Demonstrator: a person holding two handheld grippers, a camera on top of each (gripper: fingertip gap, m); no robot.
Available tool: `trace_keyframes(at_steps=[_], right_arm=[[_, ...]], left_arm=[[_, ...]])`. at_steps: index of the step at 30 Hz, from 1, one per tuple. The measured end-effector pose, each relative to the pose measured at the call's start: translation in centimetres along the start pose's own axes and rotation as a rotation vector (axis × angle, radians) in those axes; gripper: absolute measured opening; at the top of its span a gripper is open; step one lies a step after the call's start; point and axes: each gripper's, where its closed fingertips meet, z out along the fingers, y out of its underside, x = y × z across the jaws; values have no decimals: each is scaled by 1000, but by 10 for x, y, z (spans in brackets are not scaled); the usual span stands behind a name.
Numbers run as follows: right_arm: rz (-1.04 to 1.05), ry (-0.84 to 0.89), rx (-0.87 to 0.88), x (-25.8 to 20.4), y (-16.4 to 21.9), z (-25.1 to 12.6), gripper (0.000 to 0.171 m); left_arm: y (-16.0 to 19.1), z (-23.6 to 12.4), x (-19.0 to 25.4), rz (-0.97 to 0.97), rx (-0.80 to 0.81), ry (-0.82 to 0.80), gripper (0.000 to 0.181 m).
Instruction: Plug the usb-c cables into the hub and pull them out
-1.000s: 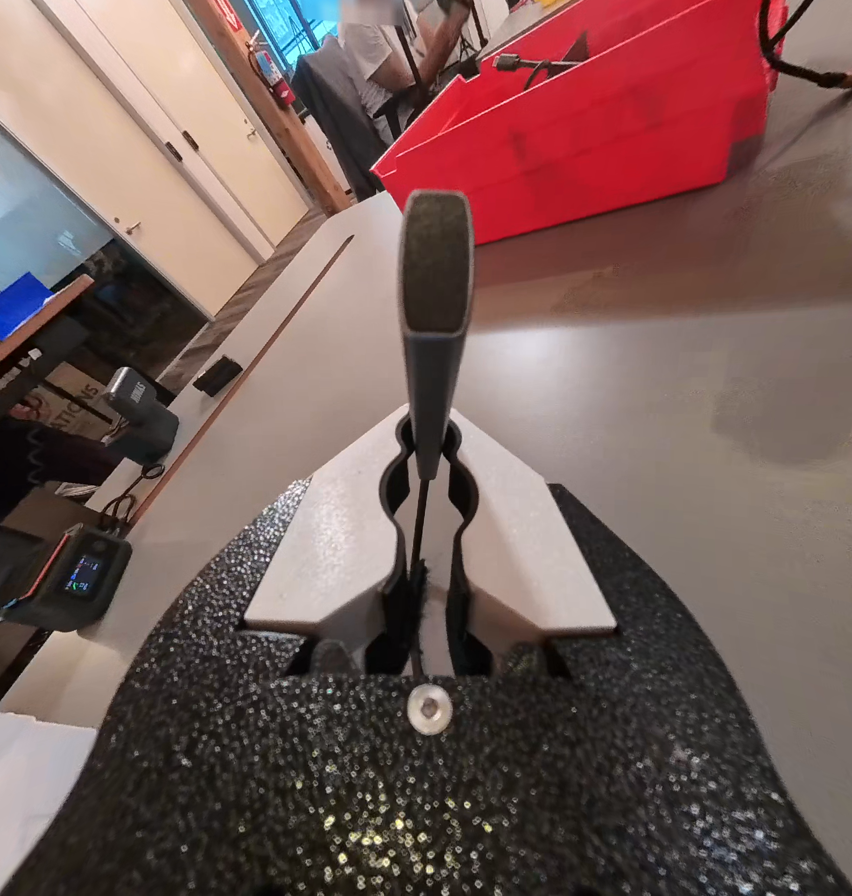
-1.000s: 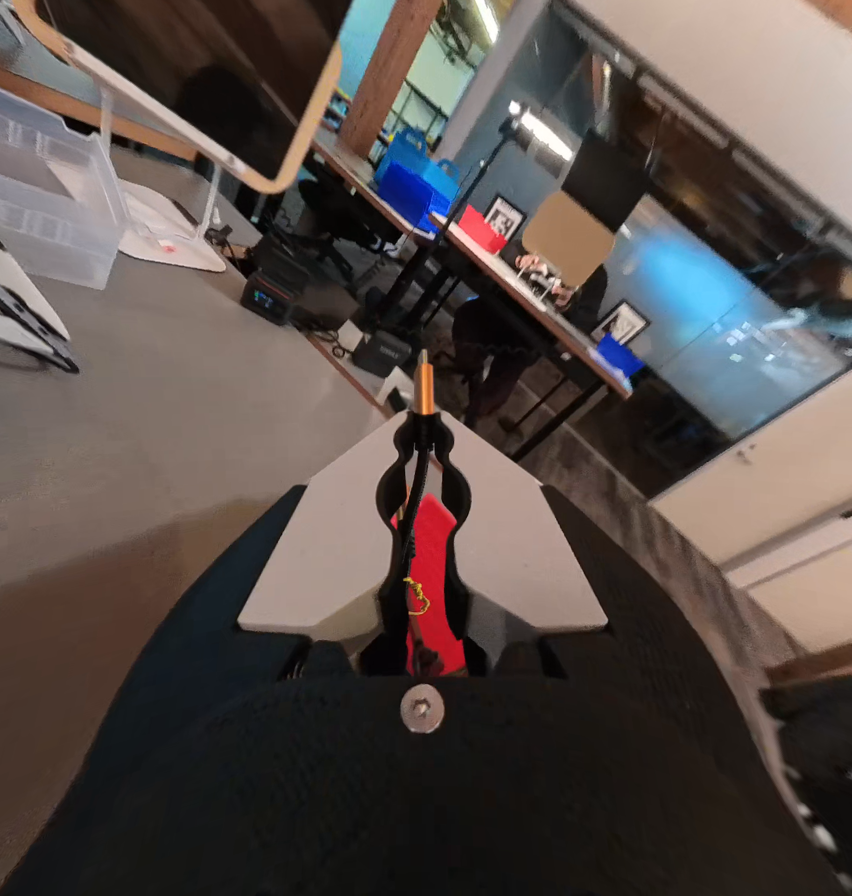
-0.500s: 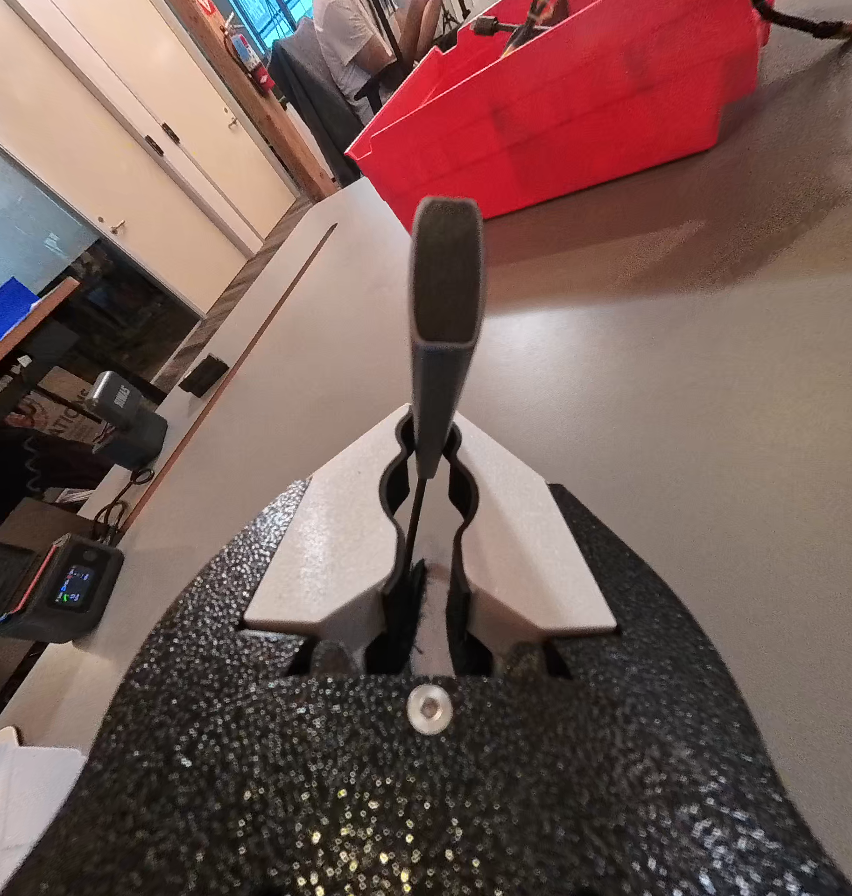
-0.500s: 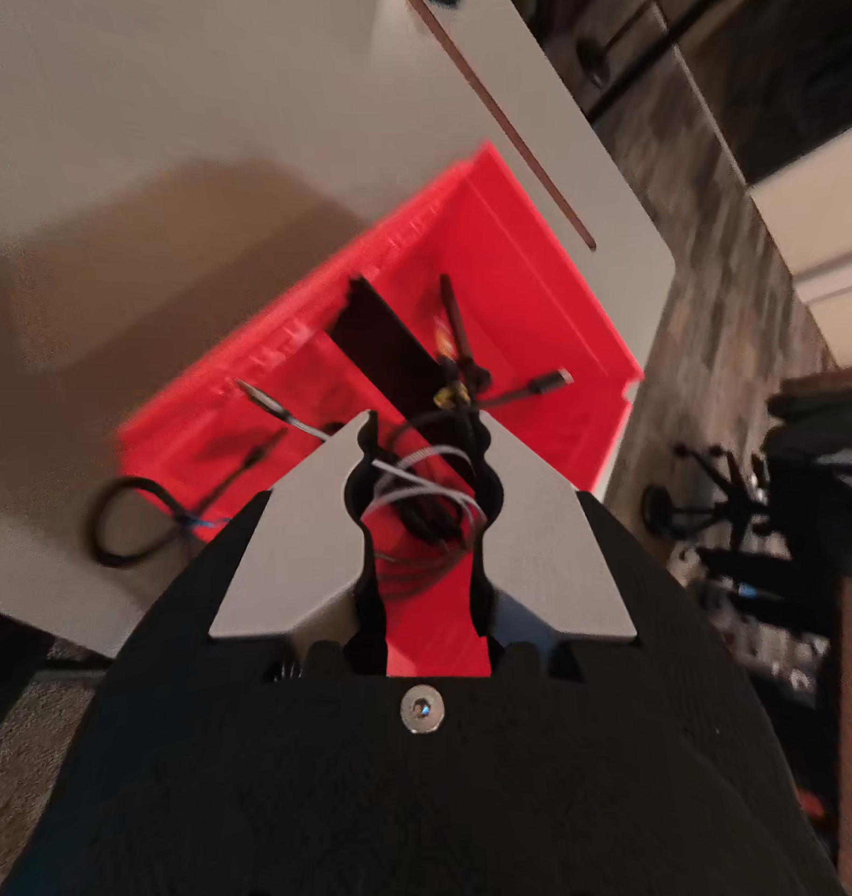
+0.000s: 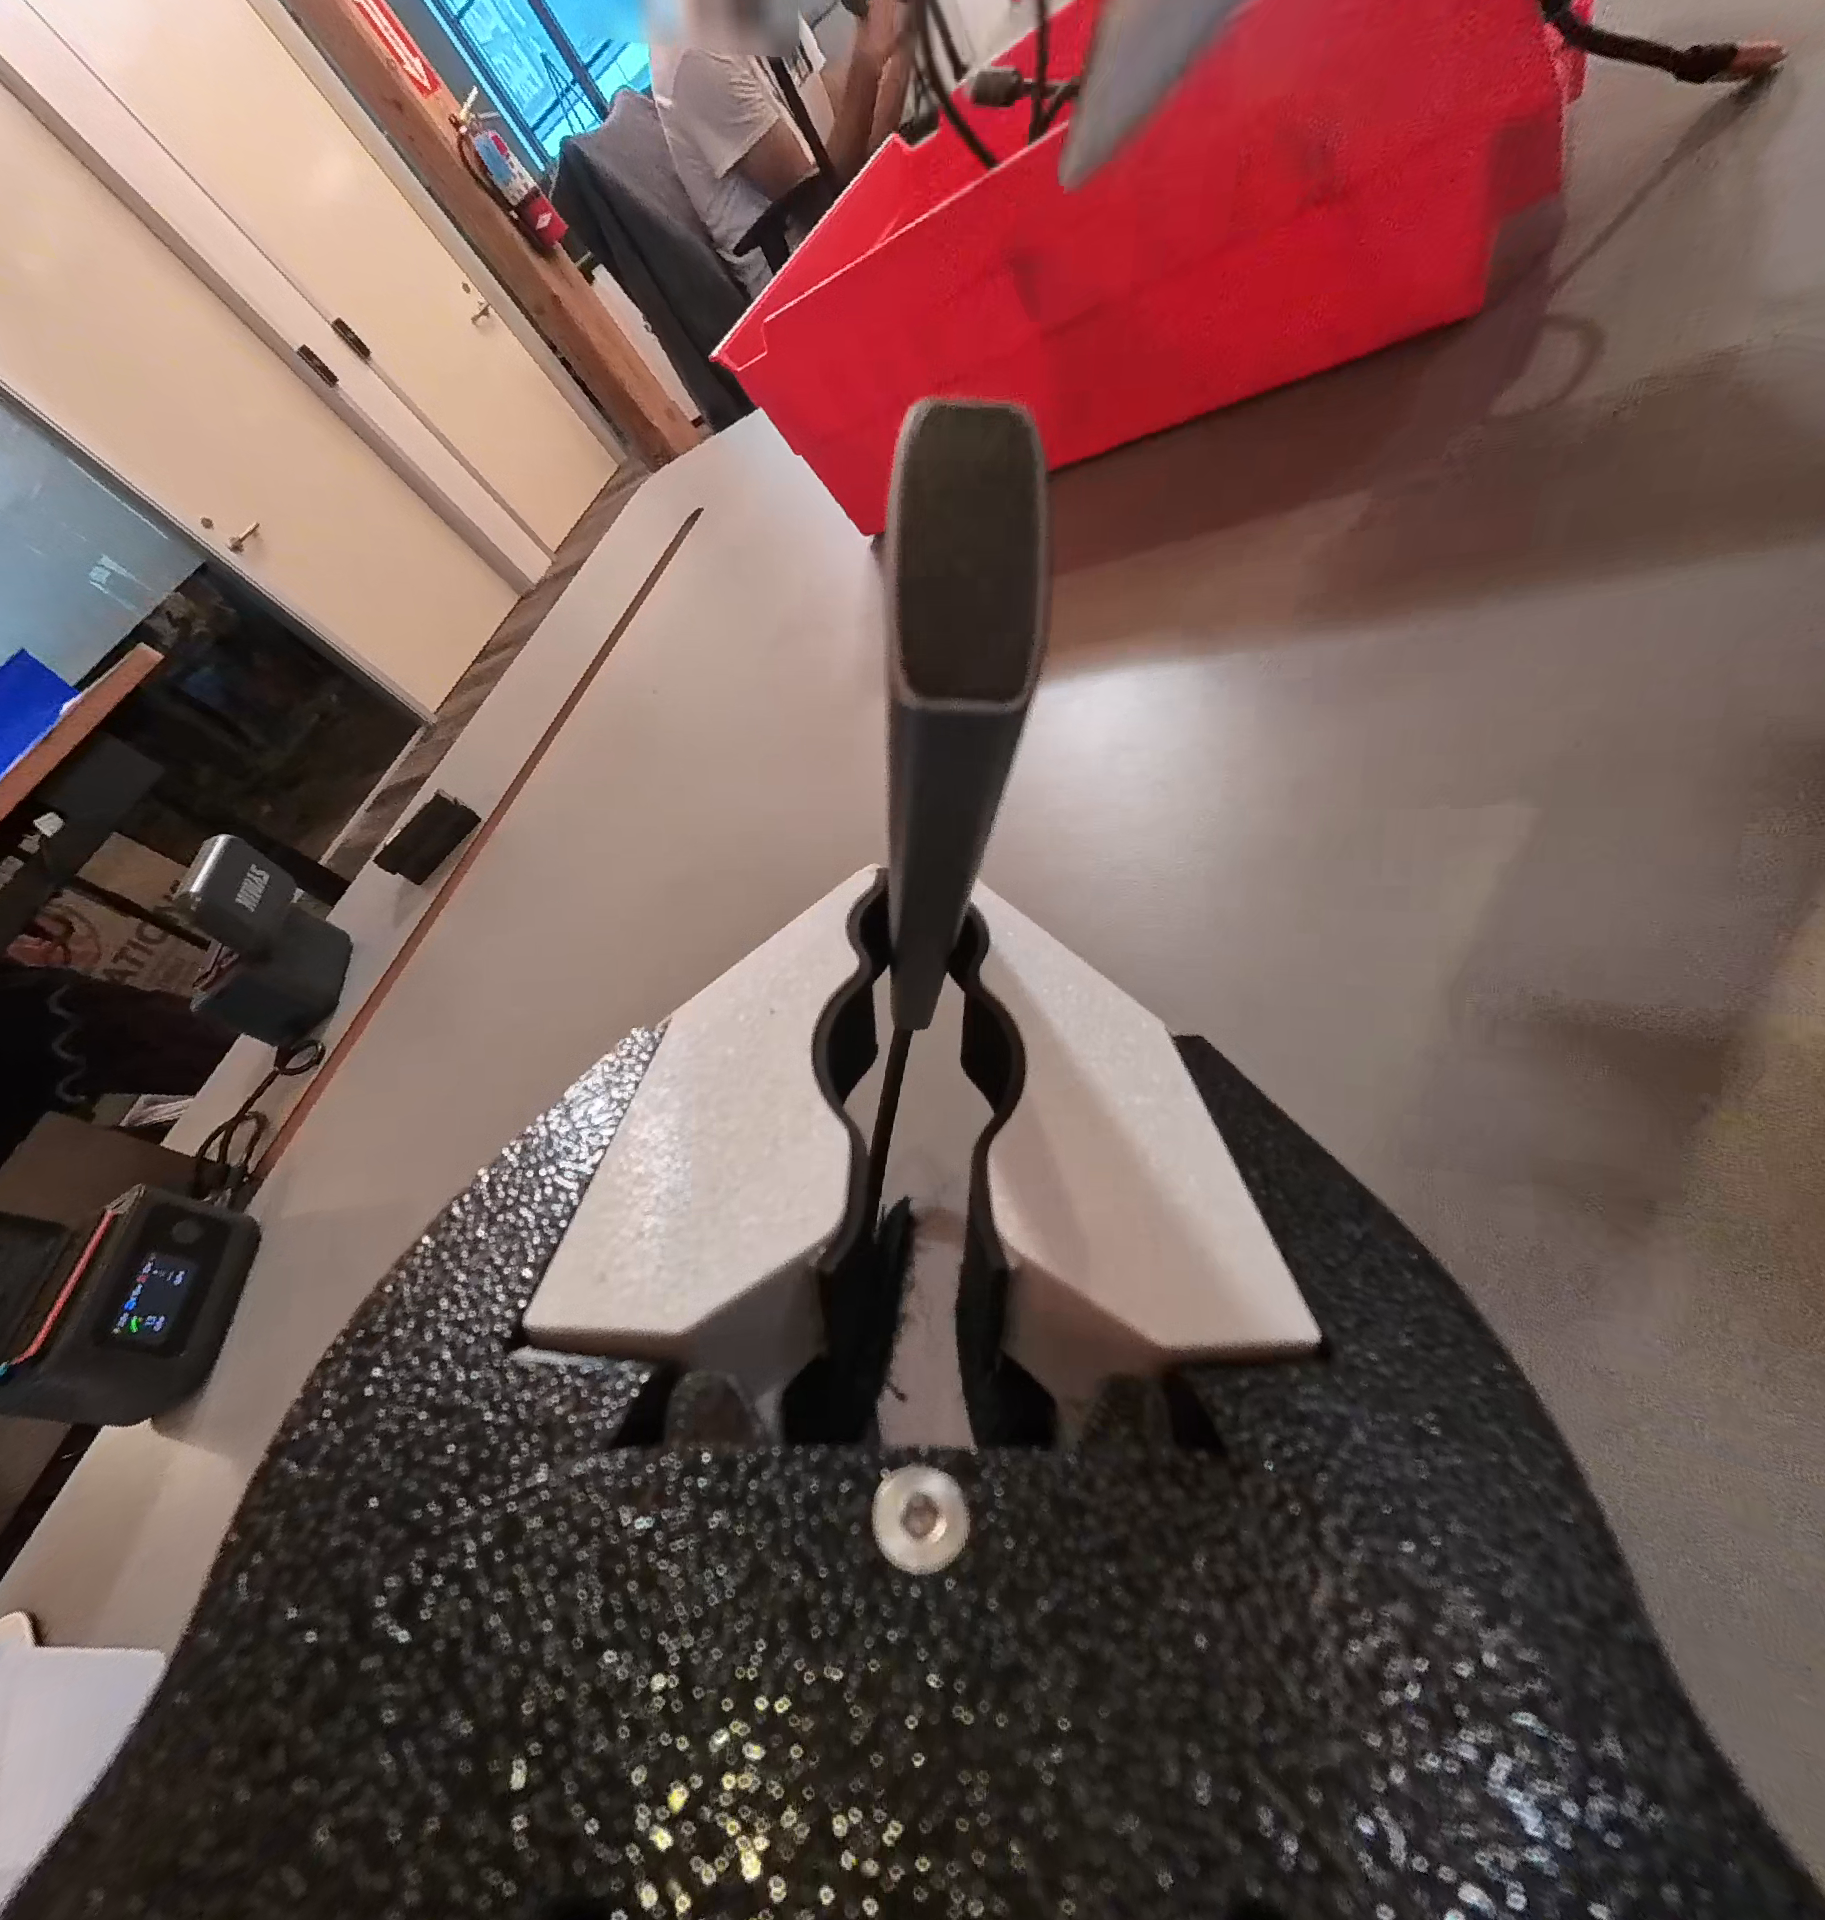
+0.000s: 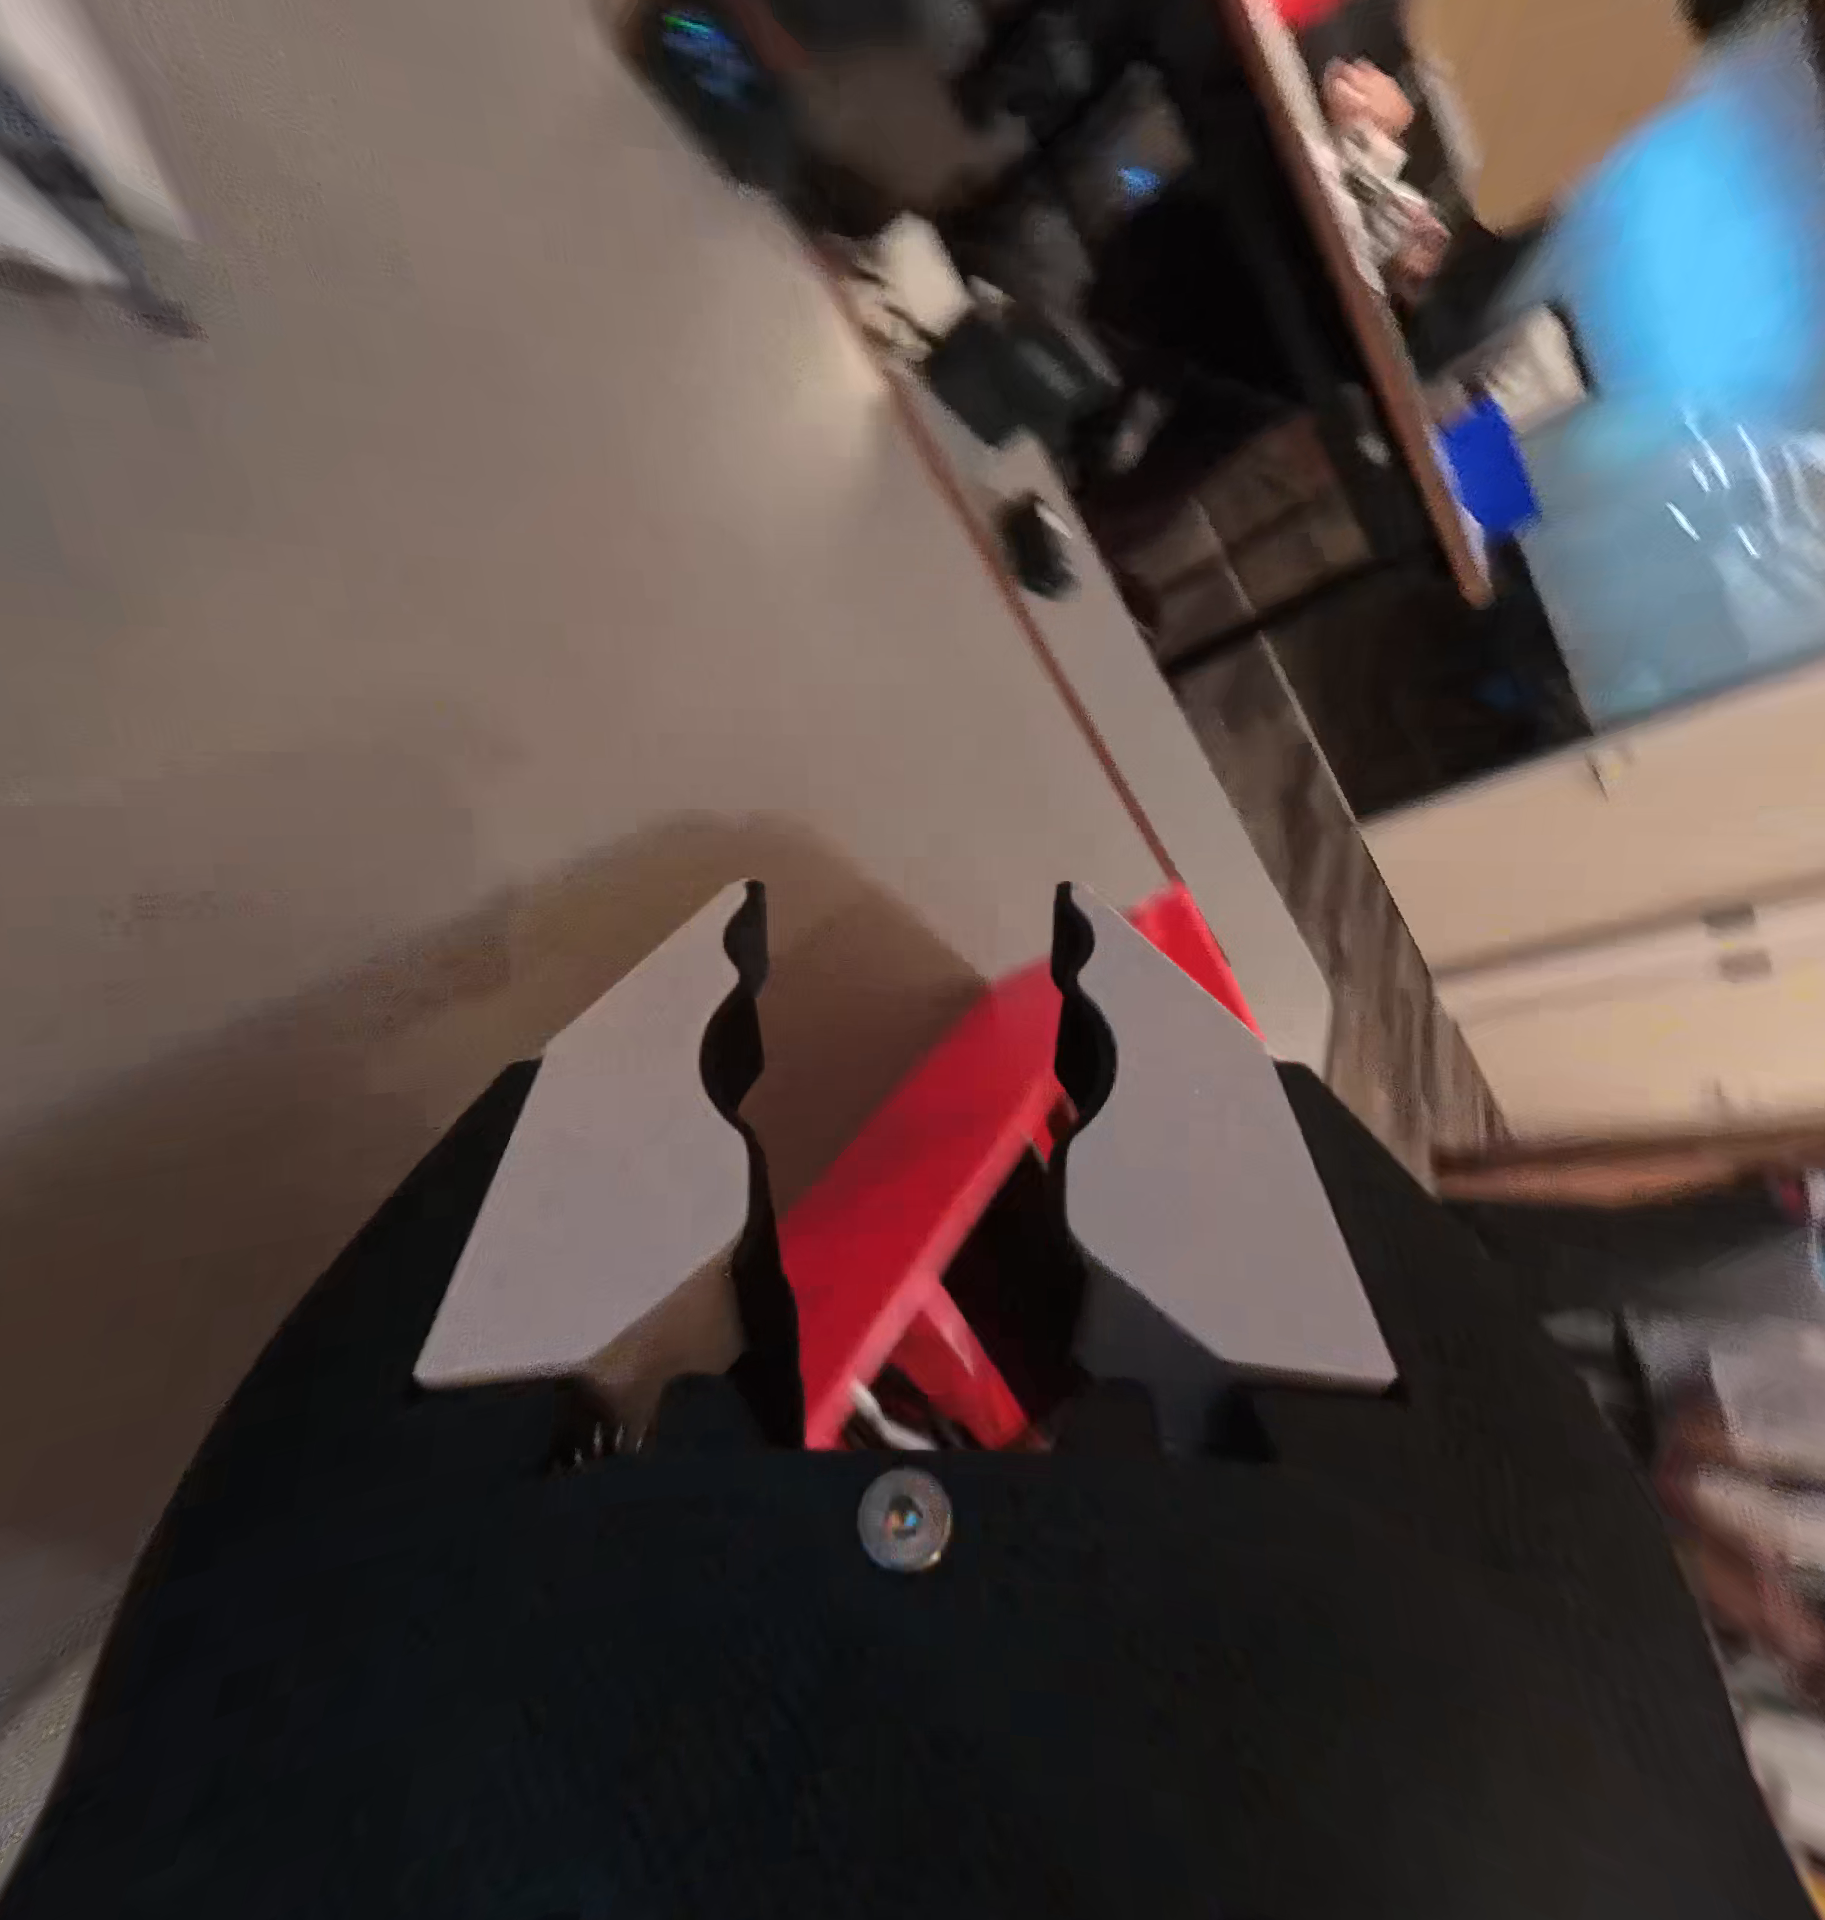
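Observation:
My left gripper is shut on the dark grey hub, which stands upright between the jaws above the grey table. A thin black lead runs from the hub's lower end back between the fingers. The red bin stands beyond it, with cables inside and a black braided cable hanging over its right end. My right gripper is open and empty, over the near edge of the red bin; that view is blurred. One of its grey fingers shows above the bin in the left wrist view.
The table's left edge runs close by, with a small black block on it. Below stand a power unit with a lit screen and other gear. A person sits far behind the bin. About 20 cm separates my left fingertips from my right.
My right gripper held an orange-tipped cable, swung over the red bin, opened and let it go; now it is wide open and tilting away. My left gripper keeps the hub, barely moved.

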Motion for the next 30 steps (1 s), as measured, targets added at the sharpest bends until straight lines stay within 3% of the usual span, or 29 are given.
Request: trace_keyframes(at_steps=[5,10,16,20,25,30], right_arm=[[214,224,-107,79,60,-27,46],[315,68,-95,87,75,-1,49],[168,-119,-223,73,93,36,50],[152,-164,-253,64,94,34,46],[204,-137,-117,62,62,10,45],[133,-348,255,-22,-44,-12,46]], left_arm=[[1,3,3,8,-9,13,8],[3,6,9,38,-29,28,8],[3,6,9,36,-30,29,8],[3,6,8,31,-29,27,8],[4,8,10,35,-35,33,8],[-13,7,19,28,61,74,8]])
